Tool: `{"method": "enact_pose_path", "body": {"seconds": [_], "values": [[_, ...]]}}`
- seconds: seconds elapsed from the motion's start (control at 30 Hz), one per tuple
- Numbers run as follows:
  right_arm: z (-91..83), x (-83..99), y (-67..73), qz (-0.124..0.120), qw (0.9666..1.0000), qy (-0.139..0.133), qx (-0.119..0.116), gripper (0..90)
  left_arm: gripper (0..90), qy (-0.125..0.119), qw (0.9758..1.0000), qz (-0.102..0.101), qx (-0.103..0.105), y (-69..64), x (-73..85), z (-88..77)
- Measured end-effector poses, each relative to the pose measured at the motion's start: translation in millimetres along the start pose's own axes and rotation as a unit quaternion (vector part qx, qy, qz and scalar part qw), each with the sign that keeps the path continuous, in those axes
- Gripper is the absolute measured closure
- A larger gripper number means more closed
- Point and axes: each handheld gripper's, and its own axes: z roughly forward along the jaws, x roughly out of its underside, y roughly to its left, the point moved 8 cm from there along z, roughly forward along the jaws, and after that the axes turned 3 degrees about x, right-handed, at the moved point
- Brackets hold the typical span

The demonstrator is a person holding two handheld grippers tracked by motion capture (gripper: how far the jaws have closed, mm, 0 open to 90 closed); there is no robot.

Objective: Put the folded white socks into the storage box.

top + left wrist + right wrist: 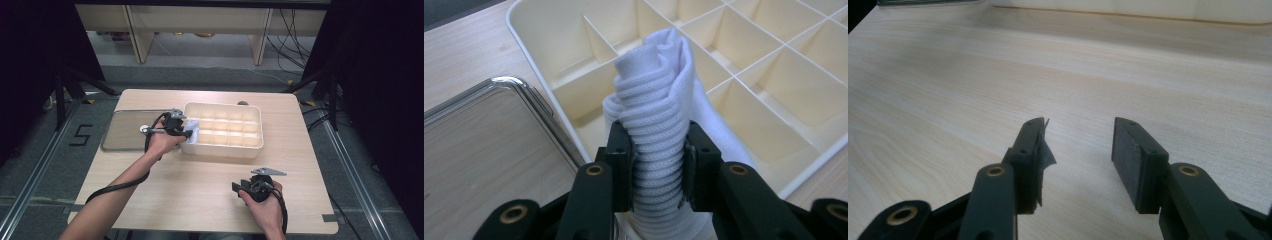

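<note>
Left hand-held gripper (658, 165) clamps a rolled white sock (659, 105) over the divided tray (769, 75).
Soft, light, squashy: best pinched mid-roll, as here; right hand-held gripper (1078, 150) gapes empty, lower right.

The right claw (1078, 160) hangs over the bare wooden table (948, 90) — jaws apart, holding nothing.

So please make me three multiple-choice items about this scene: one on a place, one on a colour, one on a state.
1. Where is the rolled cloth?
A. on the metal tray
B. over the divided box, at its left end
C. beside the right claw

2. What colour is the cloth?
A. white
B. red
C. black

3. How stands the right claw?
A. shut on the cloth
B. shut on a lid
C. open, nothing between

Answers: 1 B, the left claw holds it above the box's compartments; 2 A, ribbed white fabric; 3 C, bare table shows between its jaws.
</note>
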Motion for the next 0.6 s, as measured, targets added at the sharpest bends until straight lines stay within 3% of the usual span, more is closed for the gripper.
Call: {"method": "enact_pose_path", "body": {"seconds": [0.3,0.47,0.6], "values": [[0.3,0.0,-1.1,0.0,1.0,0.0,0.005,57.3,69.9,0.017,0.9998,-0.012,-0.002,-1.5,-2.1,2.5],[-0.5,-0.2,-1.8,-0.001,1.0,0.001,0.007,57.3,69.9,0.037,0.9993,-0.004,0.002,-1.4,-1.3,2.1],[0.6,-0.2,-1.0,0.001,1.0,0.001,0.002,57.2,69.9,0.038,0.9993,-0.004,0.001,-2.5,0.1,3.5]]}}
